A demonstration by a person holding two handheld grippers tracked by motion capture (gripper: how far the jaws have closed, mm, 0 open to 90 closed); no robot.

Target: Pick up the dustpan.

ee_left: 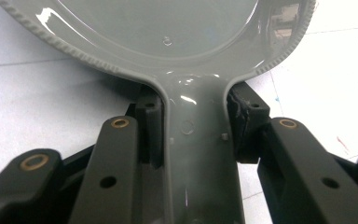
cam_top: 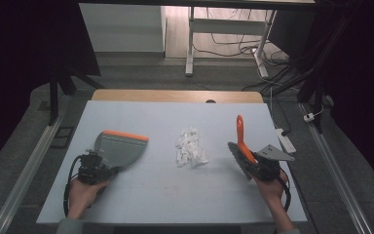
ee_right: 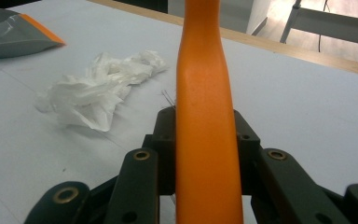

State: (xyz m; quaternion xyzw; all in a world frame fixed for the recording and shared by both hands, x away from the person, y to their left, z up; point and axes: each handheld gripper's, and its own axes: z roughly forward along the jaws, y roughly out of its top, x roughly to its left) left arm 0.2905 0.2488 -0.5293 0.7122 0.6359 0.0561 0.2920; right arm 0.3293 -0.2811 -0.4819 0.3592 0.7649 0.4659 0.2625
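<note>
From the left hand-held gripper's [ee_left: 193,140] camera, the grey dustpan [ee_left: 168,42] runs off the top edge, so its orange lip is cut away. The brush's orange handle [ee_right: 205,130] leaves the right gripper view top and bottom. From above, the brush bristles [cam_top: 238,158] beside the crumpled paper [cam_top: 190,147] are too blurred to tell apart.

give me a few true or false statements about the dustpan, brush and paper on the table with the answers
1. The left tool is clamped on the grey dustpan handle. True.
2. The right tool holds a blue brush. False: the brush has an orange handle.
3. The crumpled white paper lies inside the dustpan. False: it lies on the table, apart from the dustpan.
4. The paper lies between dustpan and brush. True.
5. The dustpan has an orange front edge. True.
</note>
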